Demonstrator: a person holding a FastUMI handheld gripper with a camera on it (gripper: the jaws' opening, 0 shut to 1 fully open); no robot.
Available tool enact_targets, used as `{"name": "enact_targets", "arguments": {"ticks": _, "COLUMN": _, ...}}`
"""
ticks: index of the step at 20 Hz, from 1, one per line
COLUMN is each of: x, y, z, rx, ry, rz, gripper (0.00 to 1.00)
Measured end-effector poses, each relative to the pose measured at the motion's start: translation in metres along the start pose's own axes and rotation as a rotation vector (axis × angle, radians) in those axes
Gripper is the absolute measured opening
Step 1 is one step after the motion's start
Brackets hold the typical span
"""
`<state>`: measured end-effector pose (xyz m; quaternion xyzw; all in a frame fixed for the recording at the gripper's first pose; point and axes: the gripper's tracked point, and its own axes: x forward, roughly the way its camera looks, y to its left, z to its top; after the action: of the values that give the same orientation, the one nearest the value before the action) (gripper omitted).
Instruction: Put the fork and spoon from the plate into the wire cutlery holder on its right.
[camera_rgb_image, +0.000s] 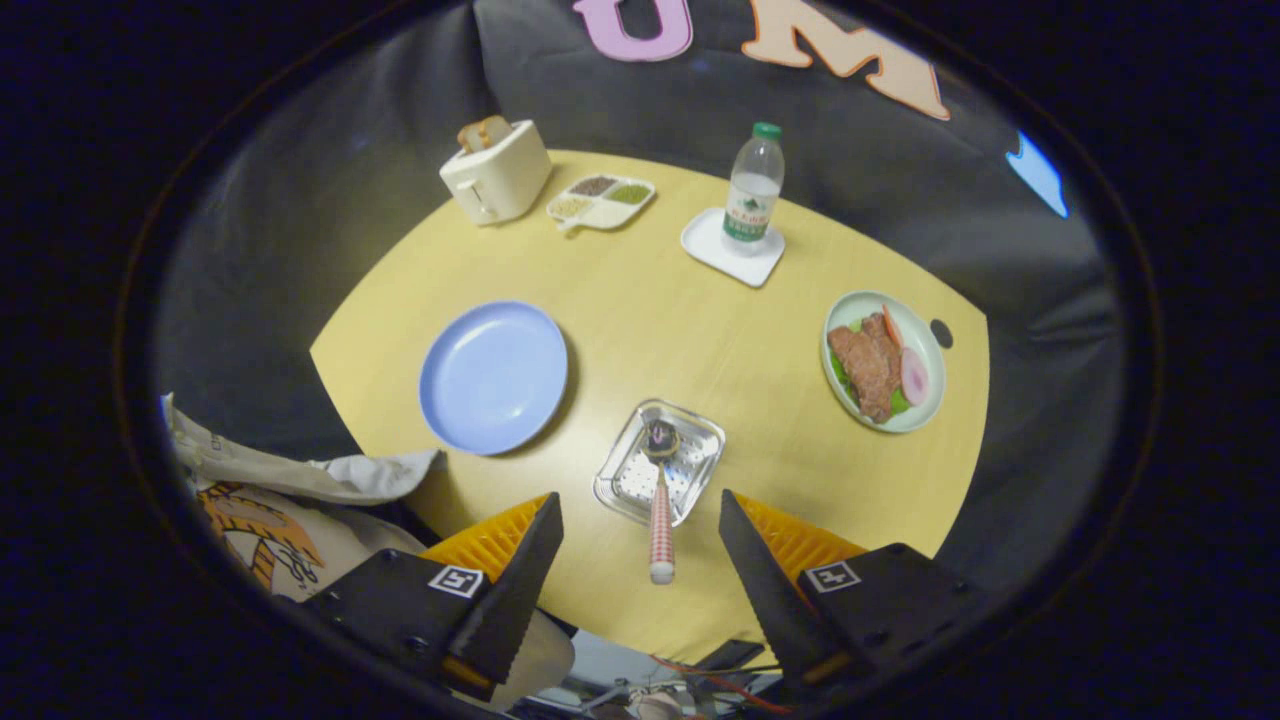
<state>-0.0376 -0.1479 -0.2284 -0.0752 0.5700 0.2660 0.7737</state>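
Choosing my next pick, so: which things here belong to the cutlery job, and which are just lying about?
Job: blue plate; metal cutlery holder; checked-handle utensil lying in it; gripper, open, that handle seen between its fingers.
Lying about: toaster; divided dish; water bottle; white square plate; plate of meat.

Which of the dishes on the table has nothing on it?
The blue plate, just beyond the open claw. The green plate carries food, the white tray a bottle, the divided dish fillings.
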Motion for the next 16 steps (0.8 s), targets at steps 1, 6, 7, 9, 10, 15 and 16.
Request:
{"name": "enact_targets", "arguments": {"ticks": 1, "x": -0.005, "y": 0.005, "z": 0.011, "rx": 0.019, "ry": -0.072, "rz": 0.0, "gripper": 1.0}}
{"name": "enact_targets", "arguments": {"ticks": 6, "x": -0.038, "y": 0.031, "z": 0.052, "rx": 0.115, "ry": -0.431, "rz": -0.05, "gripper": 0.99}}
{"name": "enact_targets", "arguments": {"ticks": 7, "x": -0.047, "y": 0.038, "z": 0.059, "rx": 0.138, "ry": -0.498, "rz": -0.063, "gripper": 0.99}}
{"name": "enact_targets", "arguments": {"ticks": 9, "x": -0.063, "y": 0.05, "z": 0.07, "rx": 0.181, "ry": -0.611, "rz": -0.097, "gripper": 0.99}}
{"name": "enact_targets", "arguments": {"ticks": 10, "x": -0.071, "y": 0.056, "z": 0.076, "rx": 0.204, "ry": -0.664, "rz": -0.121, "gripper": 0.99}}
{"name": "enact_targets", "arguments": {"ticks": 15, "x": -0.119, "y": 0.084, "z": 0.107, "rx": 0.247, "ry": -0.943, "rz": -0.249, "gripper": 0.99}}
{"name": "enact_targets", "arguments": {"ticks": 16, "x": -0.127, "y": 0.089, "z": 0.11, "rx": 0.232, "ry": -0.98, "rz": -0.287, "gripper": 0.99}}
